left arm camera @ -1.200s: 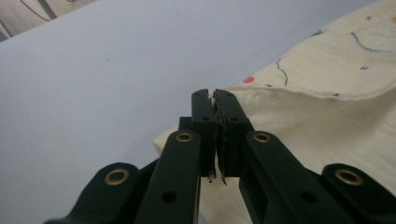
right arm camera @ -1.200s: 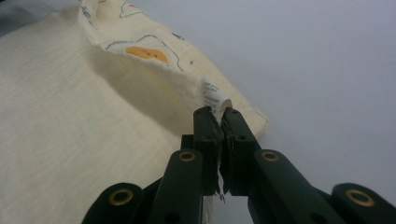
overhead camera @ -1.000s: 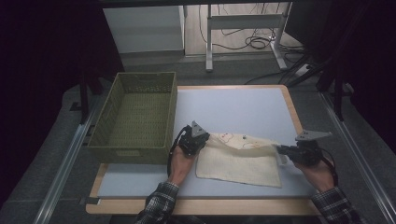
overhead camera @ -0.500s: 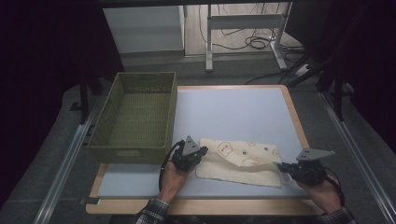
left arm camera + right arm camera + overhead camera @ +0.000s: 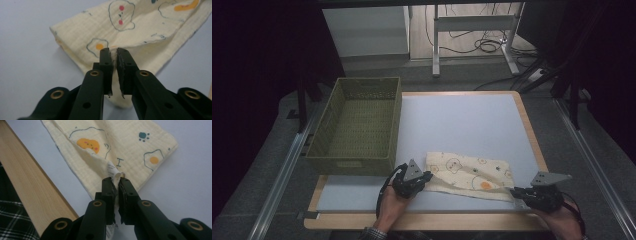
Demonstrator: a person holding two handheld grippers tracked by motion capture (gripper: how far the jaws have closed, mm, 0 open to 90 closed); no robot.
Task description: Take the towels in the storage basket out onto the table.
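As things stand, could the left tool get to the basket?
Probably yes: the basket sits just beyond the left tool with bare table between, but cloth lies between its just-opening jaws.

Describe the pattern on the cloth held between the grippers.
Pale yellow cloth printed with outlined bear faces, fried eggs and paw prints; the left gripper view shows it best.

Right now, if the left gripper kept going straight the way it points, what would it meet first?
The cloth: its near edge already lies between the left gripper jaws, which have just been opening slightly. Beyond that, bare table.
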